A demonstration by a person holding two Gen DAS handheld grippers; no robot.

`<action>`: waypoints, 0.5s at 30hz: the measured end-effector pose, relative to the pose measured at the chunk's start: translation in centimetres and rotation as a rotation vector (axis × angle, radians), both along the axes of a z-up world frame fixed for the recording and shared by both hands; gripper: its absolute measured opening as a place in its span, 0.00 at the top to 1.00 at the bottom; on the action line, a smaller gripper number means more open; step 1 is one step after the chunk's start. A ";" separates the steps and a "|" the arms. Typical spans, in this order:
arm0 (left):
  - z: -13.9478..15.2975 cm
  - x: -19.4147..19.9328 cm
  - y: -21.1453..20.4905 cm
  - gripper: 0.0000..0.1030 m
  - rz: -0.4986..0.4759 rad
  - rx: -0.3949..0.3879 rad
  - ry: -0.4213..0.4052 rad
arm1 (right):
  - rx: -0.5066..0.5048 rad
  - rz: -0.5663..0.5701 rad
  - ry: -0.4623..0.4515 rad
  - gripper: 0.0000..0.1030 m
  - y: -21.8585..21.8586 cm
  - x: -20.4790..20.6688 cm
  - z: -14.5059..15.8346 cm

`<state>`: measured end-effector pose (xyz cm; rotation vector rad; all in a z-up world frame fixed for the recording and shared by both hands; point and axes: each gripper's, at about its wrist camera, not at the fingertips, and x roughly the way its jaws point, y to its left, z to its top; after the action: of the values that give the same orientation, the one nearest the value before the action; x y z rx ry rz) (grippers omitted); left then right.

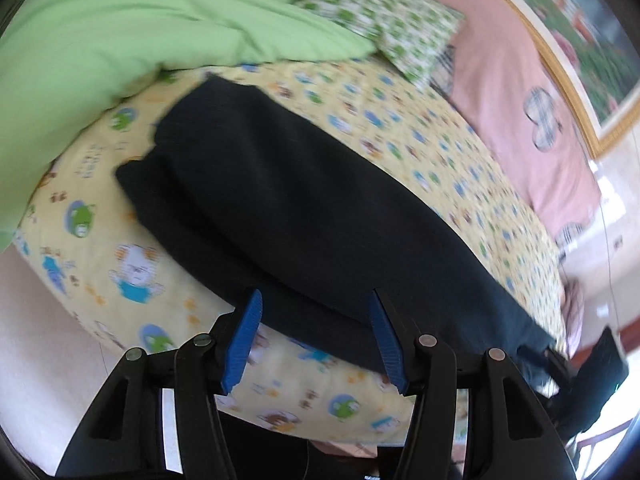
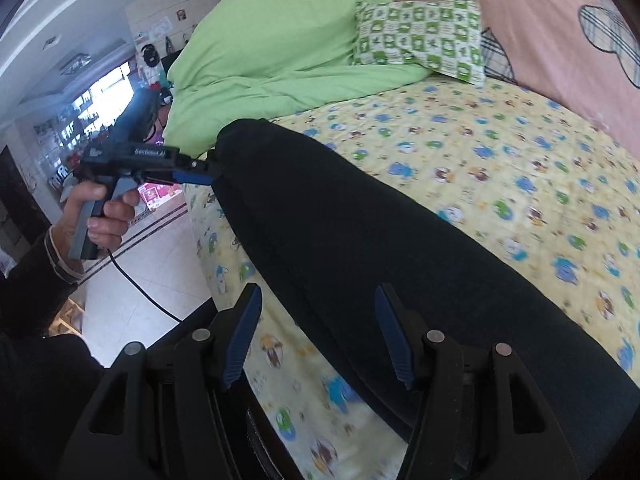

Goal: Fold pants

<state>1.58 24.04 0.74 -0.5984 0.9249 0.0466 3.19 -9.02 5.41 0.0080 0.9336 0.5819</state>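
Dark pants lie lengthwise along the near side of the bed, also in the right wrist view. My left gripper is open, its blue pads either side of the pants' near edge, holding nothing. In the right wrist view the left gripper sits at the far end of the pants; whether it touches the cloth is unclear. My right gripper is open, just above the near end of the pants. It shows at the right edge of the left wrist view, against the pants' other end.
The bed has a yellow cartoon-print sheet. A green duvet and a green patterned pillow lie at the far end by a pink headboard. Tiled floor lies to the left of the bed.
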 end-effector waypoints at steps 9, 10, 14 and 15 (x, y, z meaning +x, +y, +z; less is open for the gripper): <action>-0.6 2.0 2.5 0.45 0.083 0.011 0.024 | -0.094 0.039 -0.033 0.56 4.9 2.5 -1.7; -0.7 2.3 2.5 0.45 0.090 0.014 0.029 | -0.106 0.050 -0.031 0.57 5.4 2.7 -2.0; -1.5 3.0 2.8 0.45 0.122 0.008 0.050 | -0.172 0.100 -0.030 0.57 7.0 3.0 -3.0; -1.7 3.0 2.9 0.45 0.129 0.000 0.051 | -0.197 0.109 -0.036 0.57 7.4 2.9 -3.2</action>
<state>4.59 26.92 -0.93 -0.6587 0.9346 0.1783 6.10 -1.63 2.25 -0.2306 0.9567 0.5868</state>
